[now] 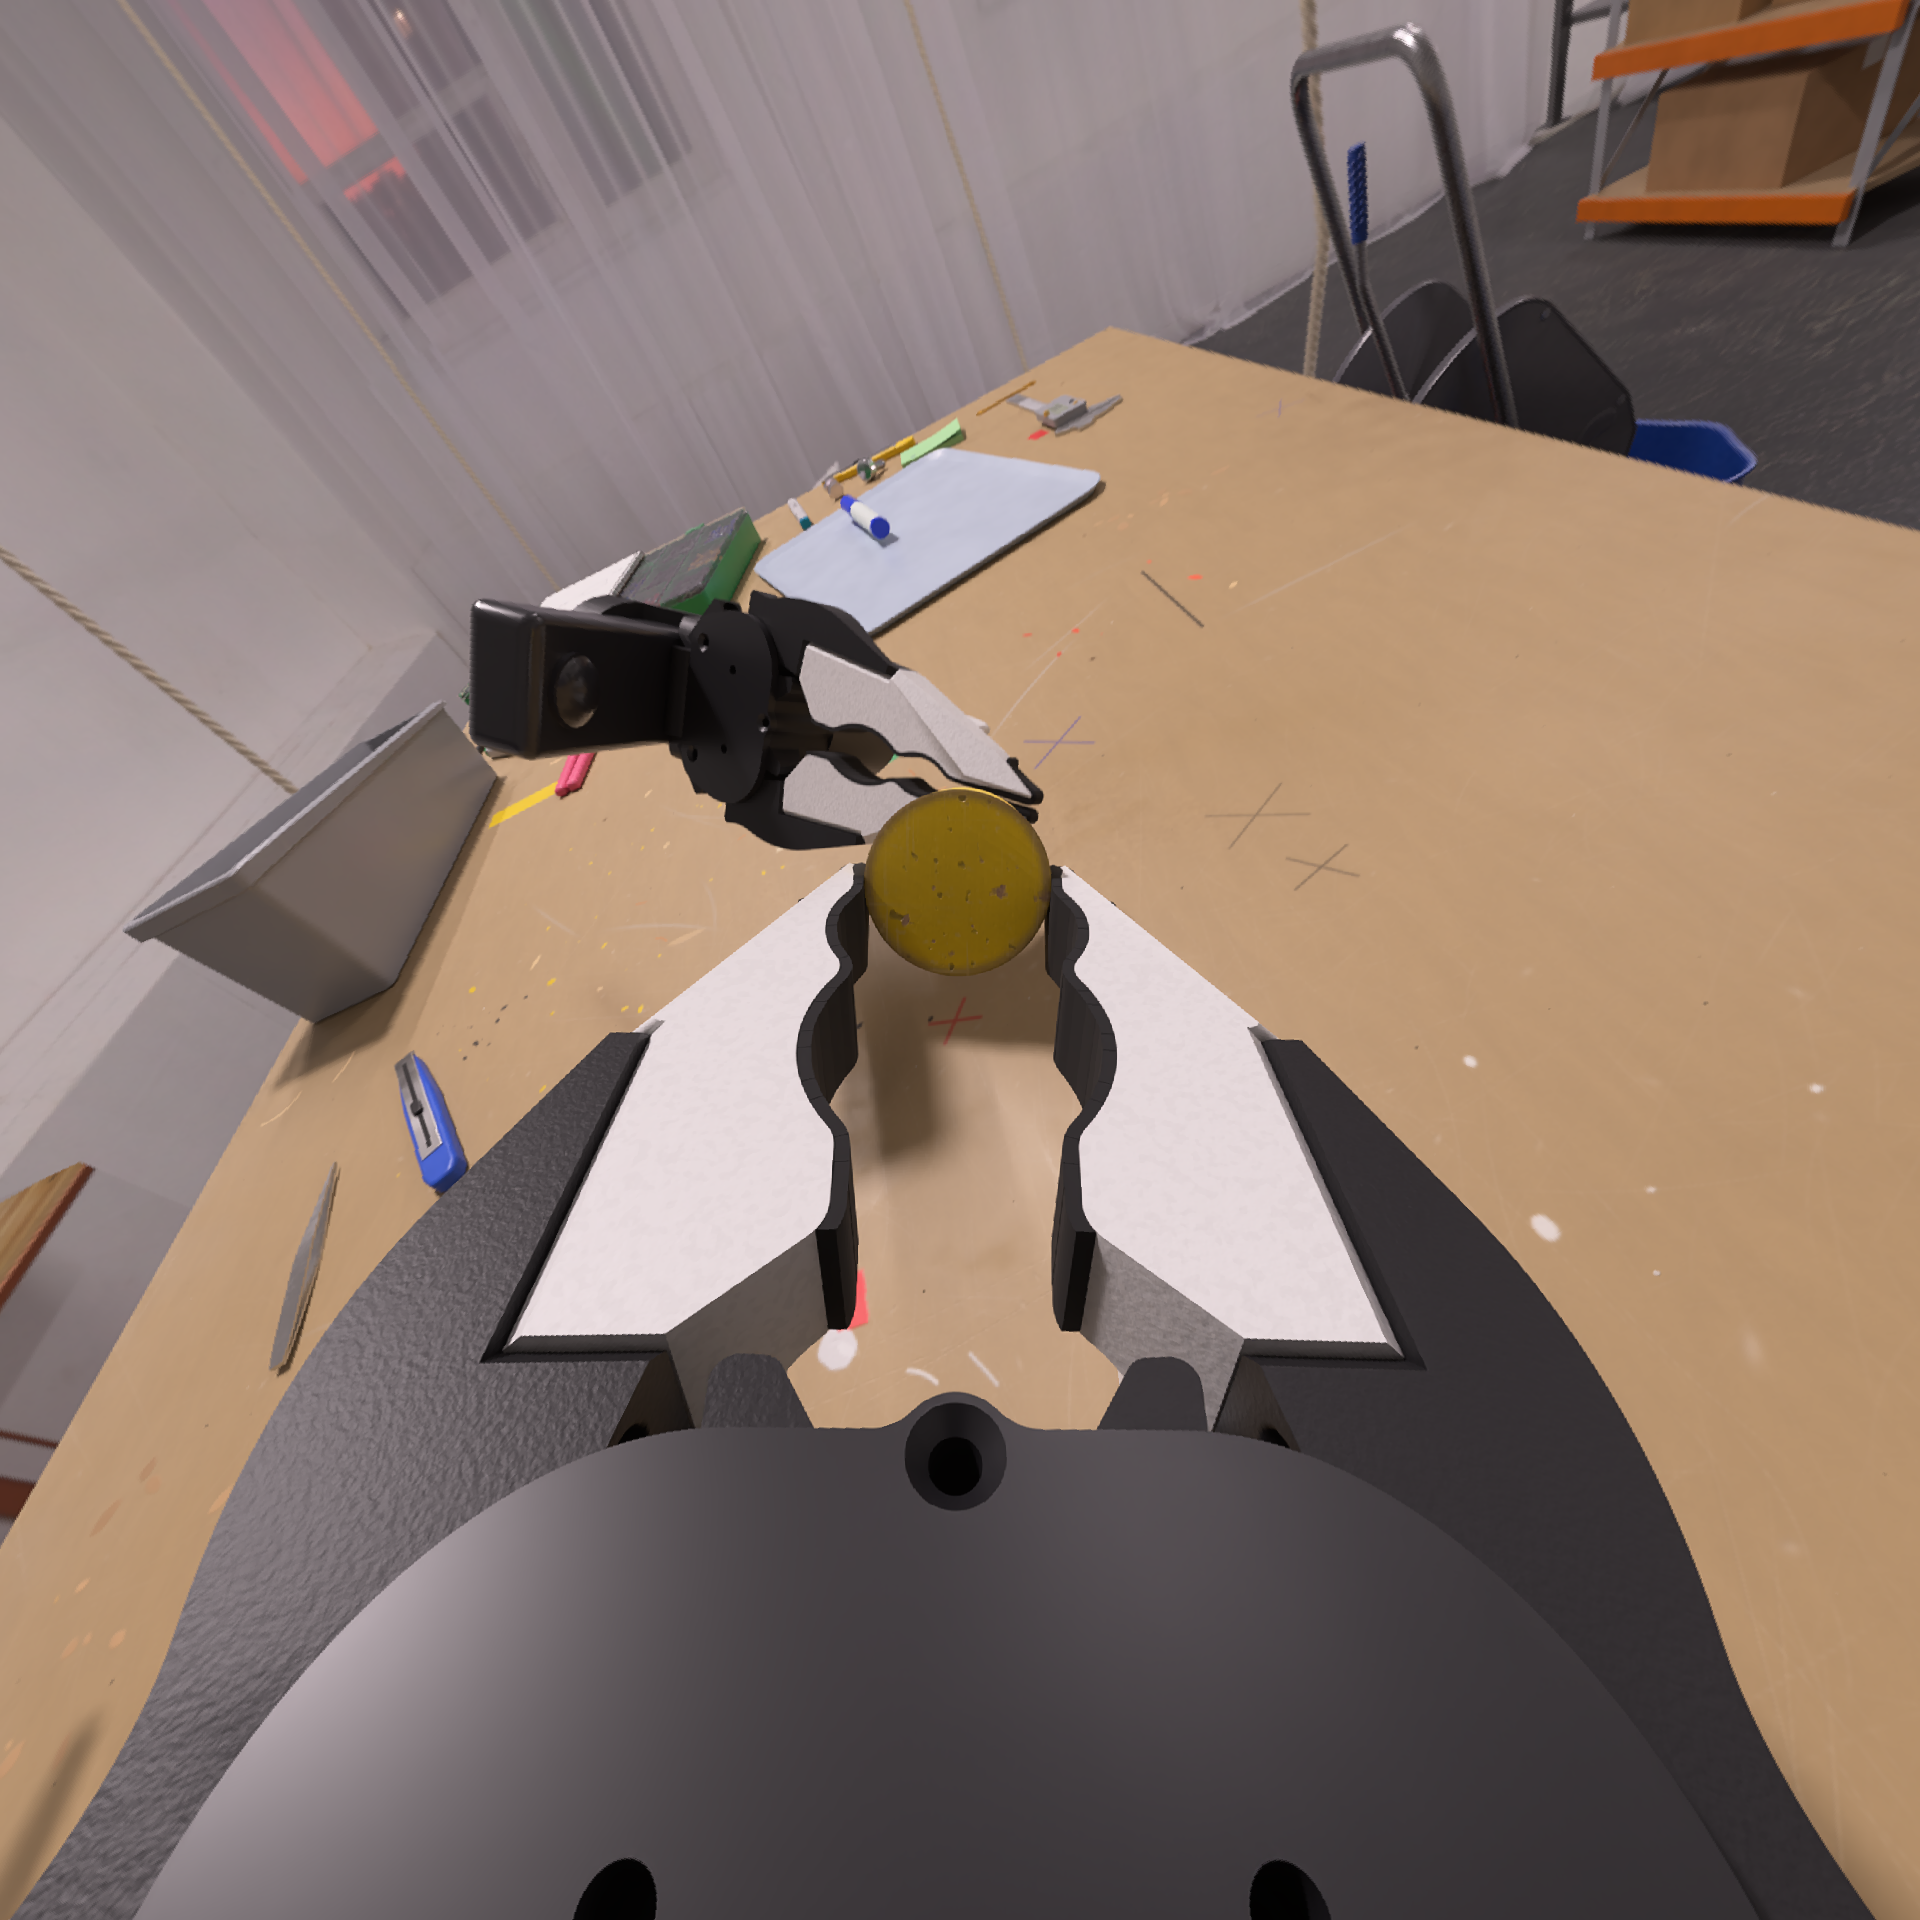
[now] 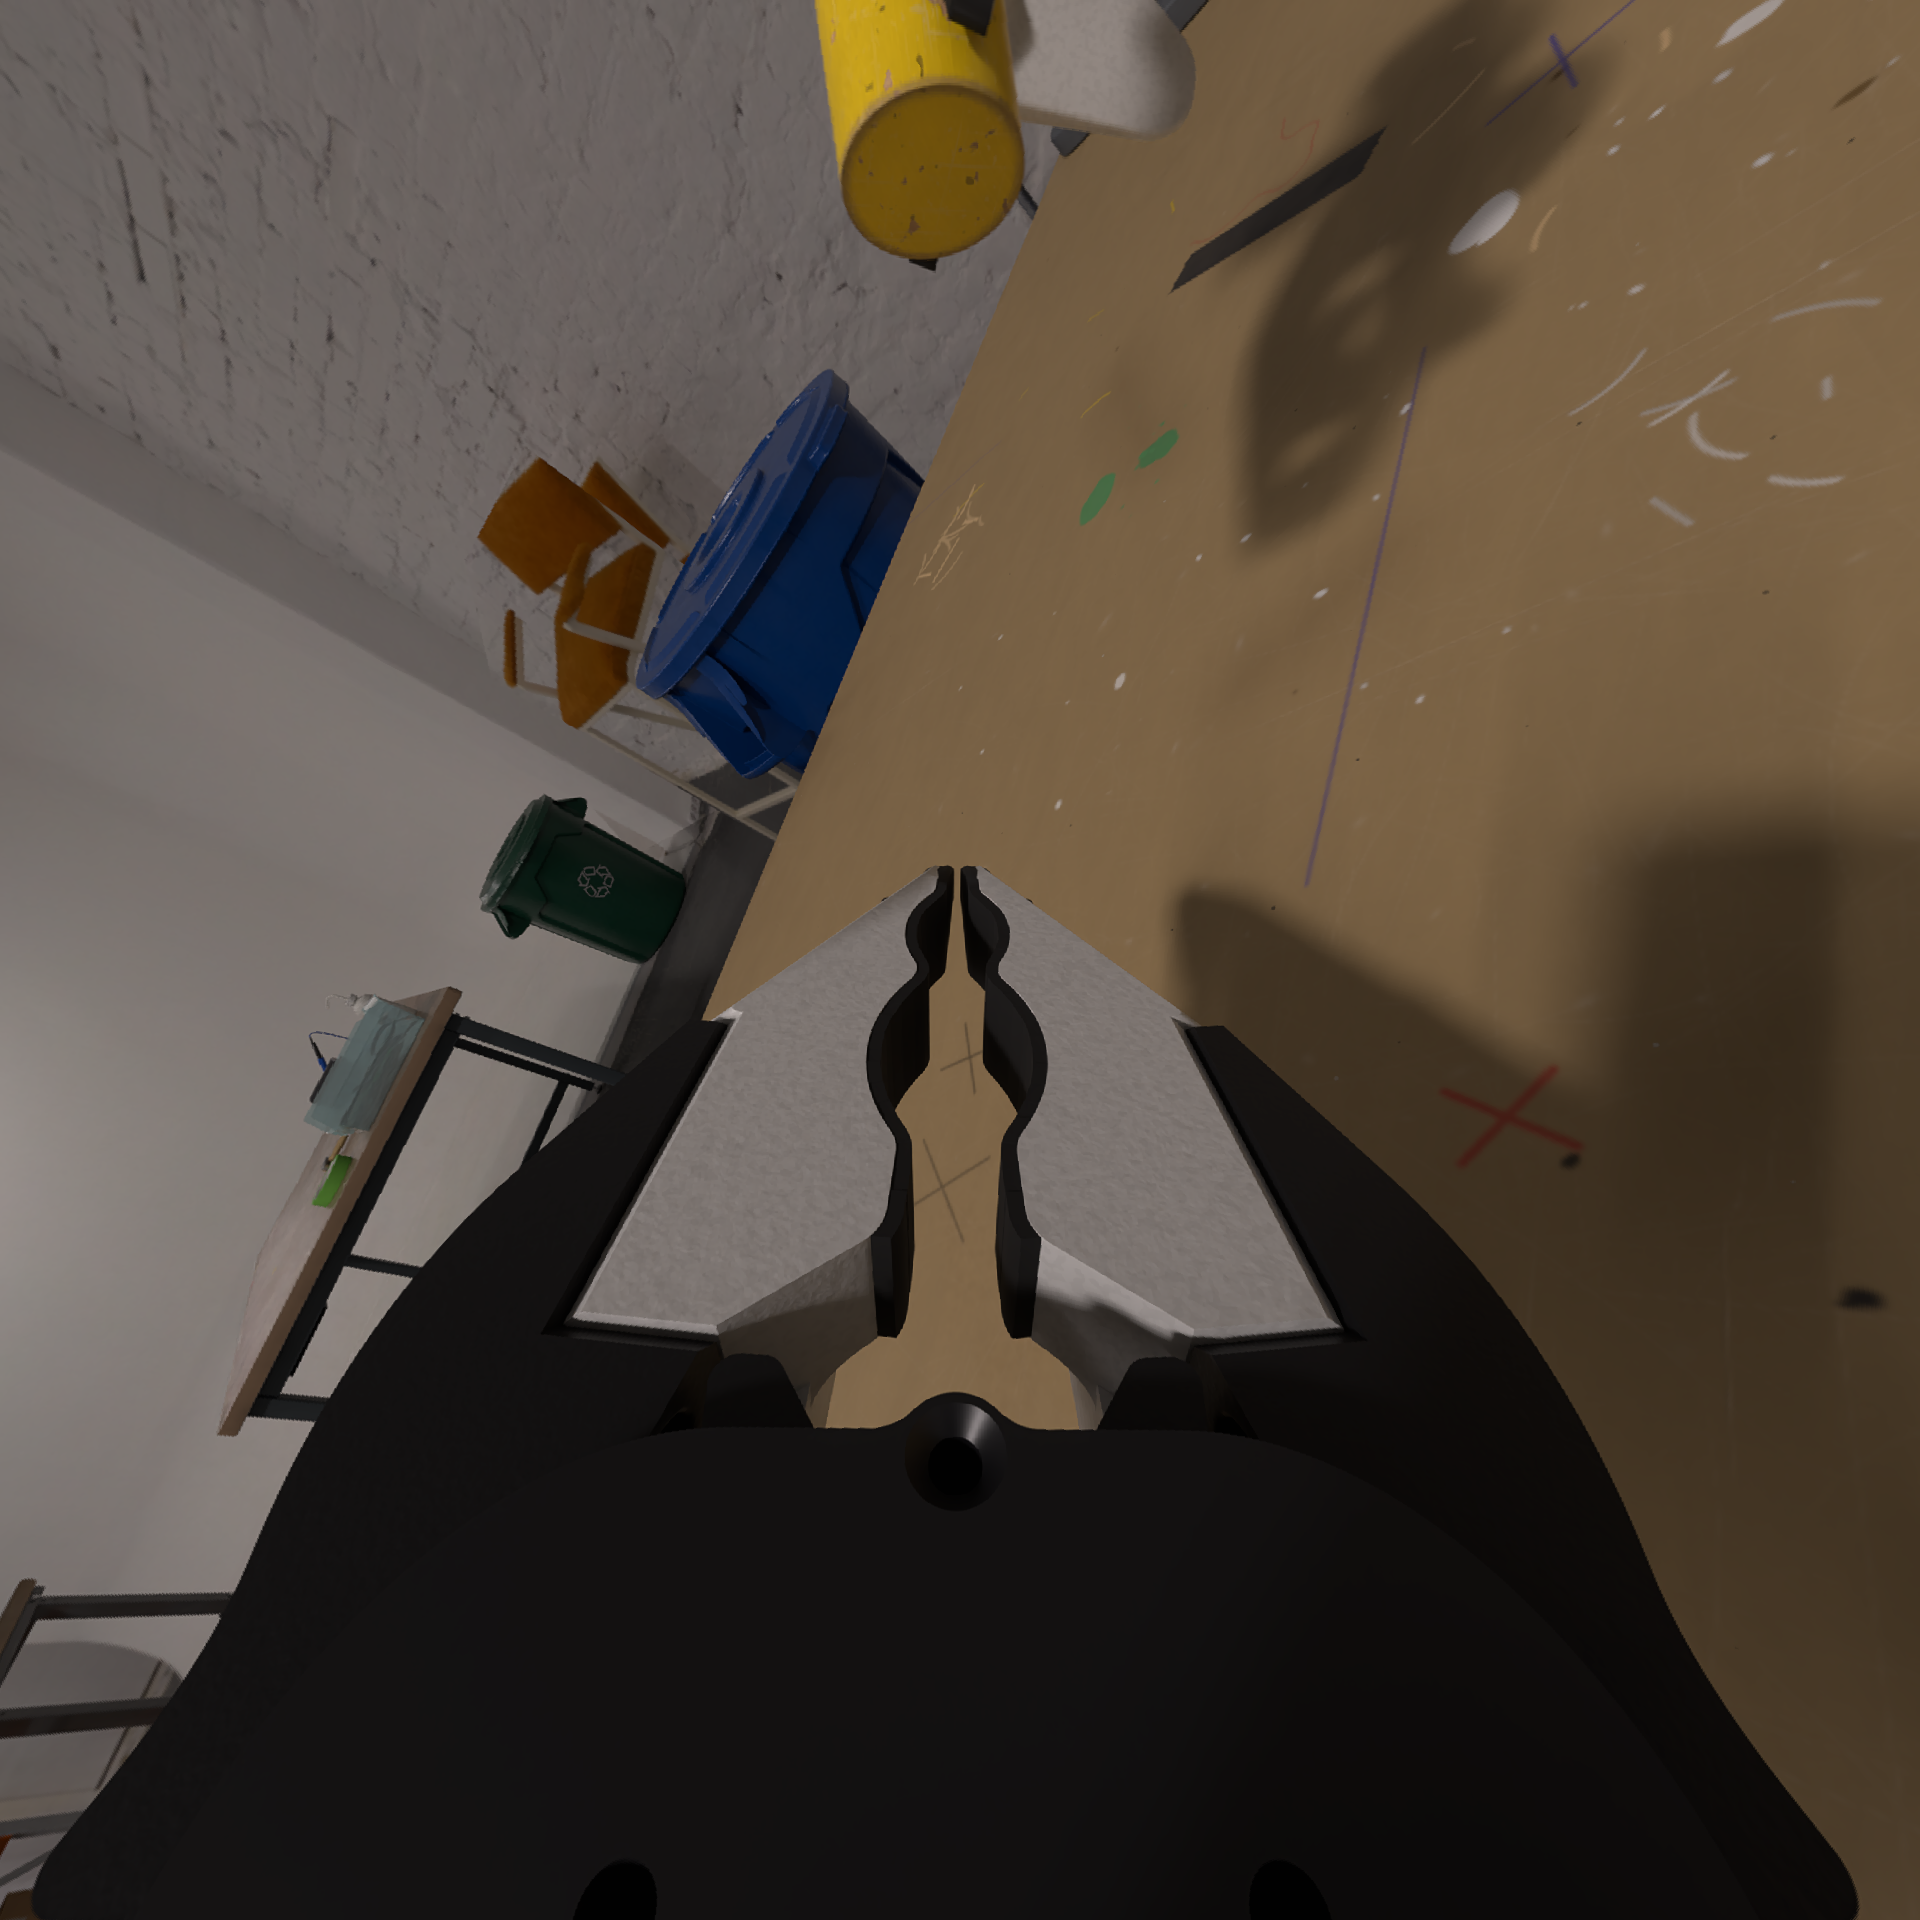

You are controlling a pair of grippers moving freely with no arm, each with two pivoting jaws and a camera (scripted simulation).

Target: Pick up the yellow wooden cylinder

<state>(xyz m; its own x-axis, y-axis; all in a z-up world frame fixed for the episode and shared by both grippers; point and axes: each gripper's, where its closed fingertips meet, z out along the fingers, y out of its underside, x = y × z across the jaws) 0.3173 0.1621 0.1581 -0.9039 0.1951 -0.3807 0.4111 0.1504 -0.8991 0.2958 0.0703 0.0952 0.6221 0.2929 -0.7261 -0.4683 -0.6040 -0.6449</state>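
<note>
Bench (image 1: 1455, 727): tan top you work over, scuffed and marked with pencil crosses; a grey bin (image 1: 312, 883) sits at its left edge and a pale blue board (image 1: 935, 530) lies farther back.
Left tool (image 1: 956, 883): your fingertips clamp the yellow wooden cylinder (image 1: 956, 896) from both sides, its round end facing you.
Right tool (image 2: 956, 878): clenched on nothing, tips almost touching, just above the bench.
Yellow wooden cylinder: held clear of the bench, its shadow below; in your right wrist view it shows at the top edge, gripped by a white finger (image 2: 1101, 73).
Blue utility knife (image 1: 428, 1122): lies well left of your left tool.
</note>
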